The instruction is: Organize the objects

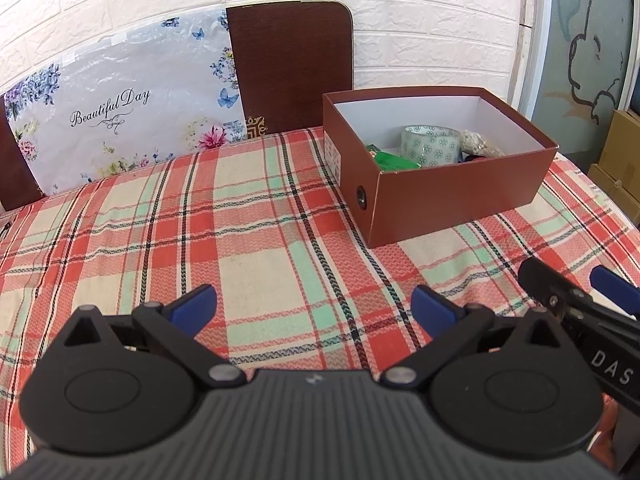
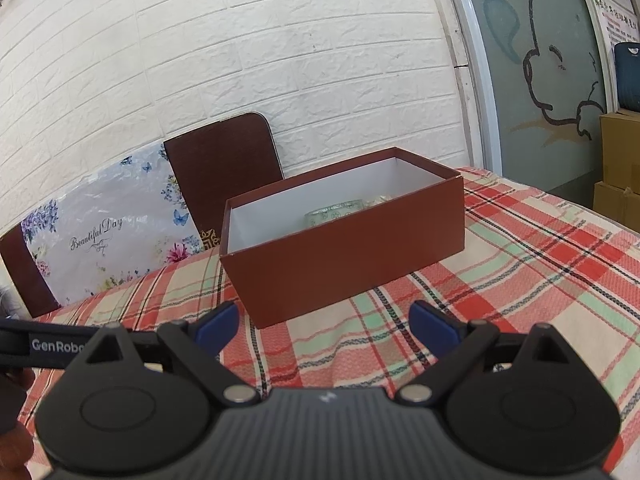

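A brown shoebox (image 1: 456, 196) with a white inside stands on the plaid tablecloth (image 1: 256, 240). It holds a patterned tape roll (image 1: 430, 146), a green packet (image 1: 394, 160), a beige fuzzy item (image 1: 478, 142) and a dark item beside it. My left gripper (image 1: 314, 306) is open and empty, low over the cloth, in front and left of the box. My right gripper (image 2: 324, 322) is open and empty, just before the box (image 2: 344, 252); the tape roll's top (image 2: 334, 212) shows inside. The right gripper also shows in the left wrist view (image 1: 580, 300).
A floral "Beautiful Day" panel (image 1: 120, 112) and a dark brown board (image 1: 292, 68) lean on the white brick wall behind the table. Cardboard cartons (image 2: 620, 168) stand at the far right by a glass door with a cartoon drawing.
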### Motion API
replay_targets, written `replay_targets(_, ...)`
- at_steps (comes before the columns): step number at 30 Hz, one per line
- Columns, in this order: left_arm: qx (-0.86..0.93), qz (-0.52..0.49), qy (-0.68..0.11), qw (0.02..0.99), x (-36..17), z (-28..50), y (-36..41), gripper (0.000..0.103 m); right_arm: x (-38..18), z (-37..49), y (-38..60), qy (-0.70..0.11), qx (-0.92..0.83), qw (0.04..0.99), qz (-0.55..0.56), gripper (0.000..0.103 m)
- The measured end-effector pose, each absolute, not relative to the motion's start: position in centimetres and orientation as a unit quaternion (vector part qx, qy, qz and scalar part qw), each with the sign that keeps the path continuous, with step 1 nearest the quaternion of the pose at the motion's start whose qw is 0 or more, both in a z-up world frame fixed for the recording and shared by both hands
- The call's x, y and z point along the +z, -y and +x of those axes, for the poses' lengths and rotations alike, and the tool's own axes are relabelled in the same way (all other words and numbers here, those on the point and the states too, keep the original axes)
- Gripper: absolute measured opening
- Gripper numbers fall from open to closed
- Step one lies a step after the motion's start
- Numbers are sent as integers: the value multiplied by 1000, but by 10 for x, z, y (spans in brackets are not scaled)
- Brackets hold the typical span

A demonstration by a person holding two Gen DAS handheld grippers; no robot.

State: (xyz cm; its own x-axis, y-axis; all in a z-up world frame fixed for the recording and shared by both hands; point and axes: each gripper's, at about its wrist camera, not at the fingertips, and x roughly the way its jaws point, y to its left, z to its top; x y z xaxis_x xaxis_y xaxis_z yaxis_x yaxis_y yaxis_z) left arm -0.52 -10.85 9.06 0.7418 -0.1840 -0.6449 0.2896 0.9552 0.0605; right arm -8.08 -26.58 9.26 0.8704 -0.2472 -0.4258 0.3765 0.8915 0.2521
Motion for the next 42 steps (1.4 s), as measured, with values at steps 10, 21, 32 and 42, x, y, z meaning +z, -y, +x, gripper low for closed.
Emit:
replay_targets(10, -126, 78, -339, 929, 88, -4, 107, 103, 95, -85, 268, -184, -173, 953, 168, 95)
replay_targets(21, -126, 79, -339, 929, 88, -5, 106, 103, 96, -83, 268, -188, -172, 953, 166, 95)
replay_targets(32, -126, 79, -346, 926, 83, -3, 105, 103, 93, -80, 267, -193, -172, 951, 168, 95)
replay_targets(42, -126, 79, -348, 926, 82, -1, 104, 103, 91, -80, 269, -193, -174, 950, 171, 95)
